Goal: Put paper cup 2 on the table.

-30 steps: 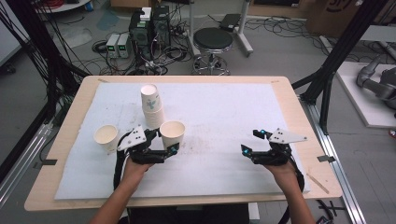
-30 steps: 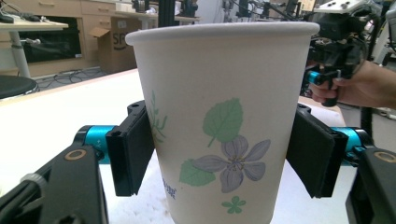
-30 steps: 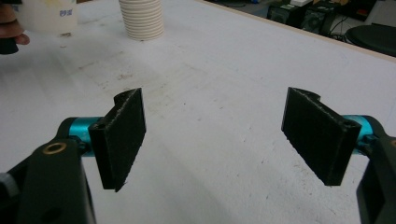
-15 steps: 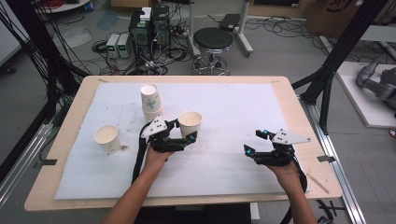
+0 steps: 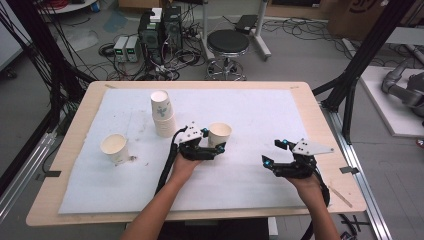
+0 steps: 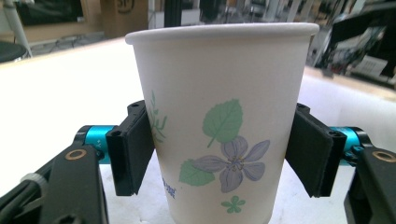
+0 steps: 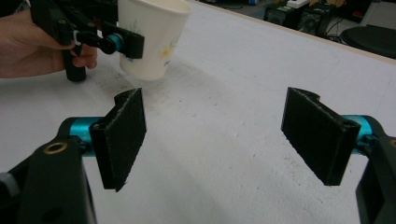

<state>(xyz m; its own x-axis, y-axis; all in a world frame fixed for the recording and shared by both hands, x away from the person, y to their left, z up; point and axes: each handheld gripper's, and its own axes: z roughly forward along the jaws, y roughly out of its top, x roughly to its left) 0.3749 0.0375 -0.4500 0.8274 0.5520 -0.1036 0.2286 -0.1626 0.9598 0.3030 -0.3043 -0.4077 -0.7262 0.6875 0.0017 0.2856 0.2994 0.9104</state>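
At frame centre, the left gripper [image 5: 214, 148] pinches 1 flower-printed white paper cup [image 5: 219, 134]; light, level pressure avoids crushing. The right gripper [image 5: 272, 157] waits, jaws spread.

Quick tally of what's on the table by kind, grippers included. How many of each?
Single paper cups: 2, the held cup in the left gripper and the loose cup at left.
Stacks of cups: 1, the cup stack; how many it holds I cannot tell.
Grippers: 2, with the right gripper.
Total: 5.
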